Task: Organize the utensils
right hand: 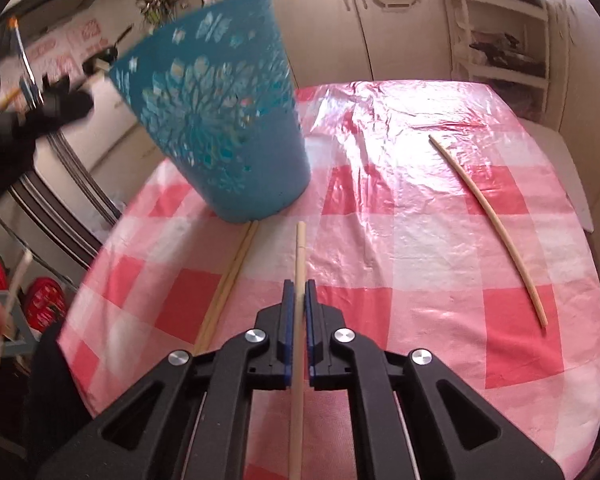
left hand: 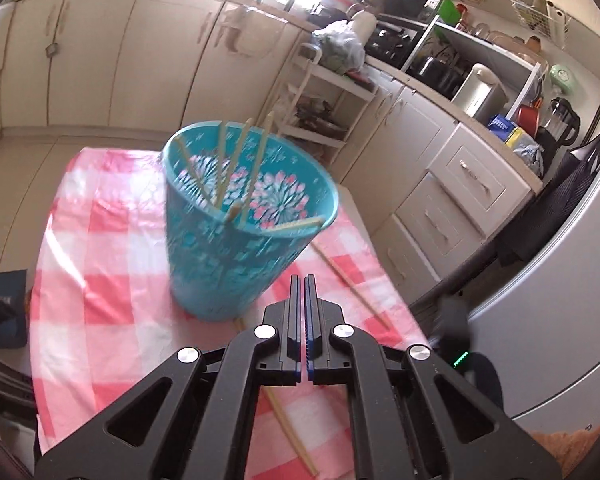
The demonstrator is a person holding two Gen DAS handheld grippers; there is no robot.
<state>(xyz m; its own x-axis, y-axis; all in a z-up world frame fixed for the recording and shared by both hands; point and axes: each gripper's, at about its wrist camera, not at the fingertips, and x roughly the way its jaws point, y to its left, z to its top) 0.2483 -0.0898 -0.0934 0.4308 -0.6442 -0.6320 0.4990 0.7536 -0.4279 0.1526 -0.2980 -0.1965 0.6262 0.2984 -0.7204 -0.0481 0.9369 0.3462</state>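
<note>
Right wrist view — right gripper [right hand: 299,296] jaws clamp slim wooden chopstick [right hand: 299,264]; left gripper [left hand: 303,292] jaws closed, empty.

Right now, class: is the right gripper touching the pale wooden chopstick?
Touching. The right wrist view shows the right gripper shut on the pale wooden chopstick, with both blue pads pressed against its sides.

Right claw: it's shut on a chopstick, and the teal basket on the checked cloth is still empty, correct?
Not empty. The left wrist view shows several chopsticks already standing in the teal basket. The right claw is indeed shut on a chopstick.
</note>
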